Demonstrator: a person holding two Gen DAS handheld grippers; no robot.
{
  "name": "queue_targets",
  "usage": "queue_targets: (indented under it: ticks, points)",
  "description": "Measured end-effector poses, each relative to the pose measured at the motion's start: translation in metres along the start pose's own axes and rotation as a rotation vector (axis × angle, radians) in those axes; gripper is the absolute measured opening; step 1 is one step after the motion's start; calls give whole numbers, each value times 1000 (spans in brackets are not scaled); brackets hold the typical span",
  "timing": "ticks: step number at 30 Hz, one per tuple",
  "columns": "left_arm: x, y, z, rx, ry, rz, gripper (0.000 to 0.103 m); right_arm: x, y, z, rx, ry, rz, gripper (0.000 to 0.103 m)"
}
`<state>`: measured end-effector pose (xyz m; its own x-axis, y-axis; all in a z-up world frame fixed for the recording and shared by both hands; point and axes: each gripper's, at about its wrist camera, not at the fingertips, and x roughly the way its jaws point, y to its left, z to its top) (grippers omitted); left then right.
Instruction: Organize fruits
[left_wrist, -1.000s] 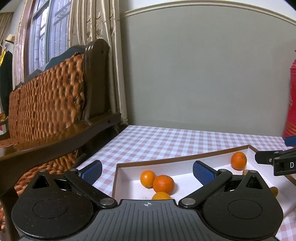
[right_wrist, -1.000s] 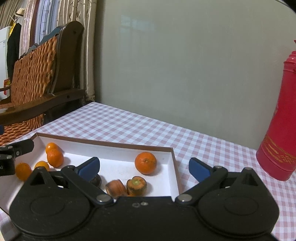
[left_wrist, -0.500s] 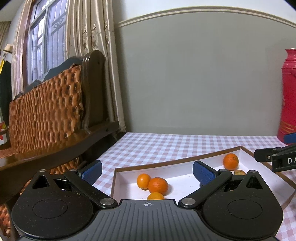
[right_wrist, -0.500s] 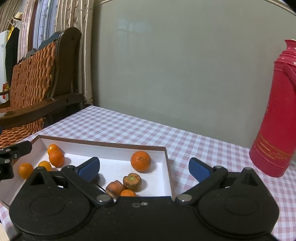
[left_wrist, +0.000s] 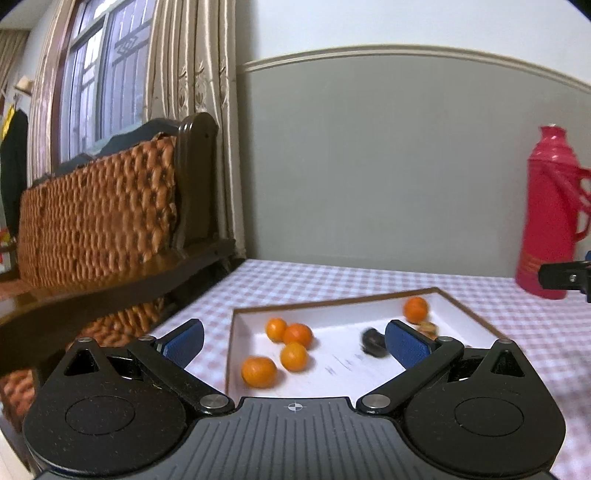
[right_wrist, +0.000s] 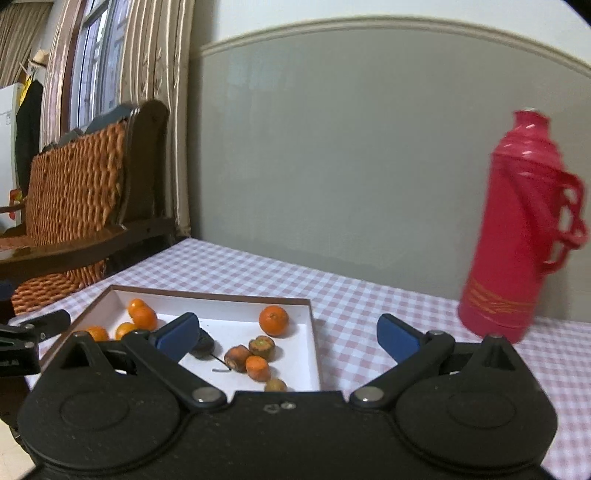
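1. While both of my claws hang above the checked surface (right_wrist: 369, 295), each is spread wide with nothing between its blue pads: left claw (left_wrist: 293, 341), right claw (right_wrist: 288, 334).
2. My left view shows the tray (left_wrist: 332, 306) from its left end. Four oranges (left_wrist: 291, 356) cluster near that end, a fifth orange (left_wrist: 416, 309) sits by the far wall, and a dark lump (left_wrist: 373, 343) shows blurred beside my right pad.
3. My right view shows what the left one mostly hides: carrot-like pieces (right_wrist: 251, 358) lying close together near the tray's right wall, with a small brownish bit (right_wrist: 275, 385) just below them.
4. My right view also shows the whole red flask (right_wrist: 517, 236) standing on the surface, well apart from the tray; in the left view it sits at the frame's edge.
5. Only the left view catches a tip of my right claw, at the far right.
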<state>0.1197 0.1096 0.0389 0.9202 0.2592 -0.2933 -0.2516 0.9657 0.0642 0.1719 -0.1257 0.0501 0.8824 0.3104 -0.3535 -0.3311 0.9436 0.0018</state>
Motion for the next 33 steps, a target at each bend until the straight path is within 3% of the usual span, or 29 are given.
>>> queue_targets:
  ticks: [6, 12, 15, 21, 33]
  points:
    - [-57, -7, -19, -6, -19, -49, 103, -63, -1, -29, -5, -11, -36, 97]
    - [-94, -13, -33, 15, -59, -52, 103, -102, 7, -60, -32, 3, -66, 97]
    - [-99, -16, -41, 21, -83, -39, 103, -118, 9, -65, -33, -60, -80, 97]
    - [-108, -13, -44, -29, -150, -48, 103, -113, 10, -65, -48, -65, -101, 97]
    - [-107, -13, -46, -32, -139, -45, 103, -120, 10, -71, -20, -86, -99, 97]
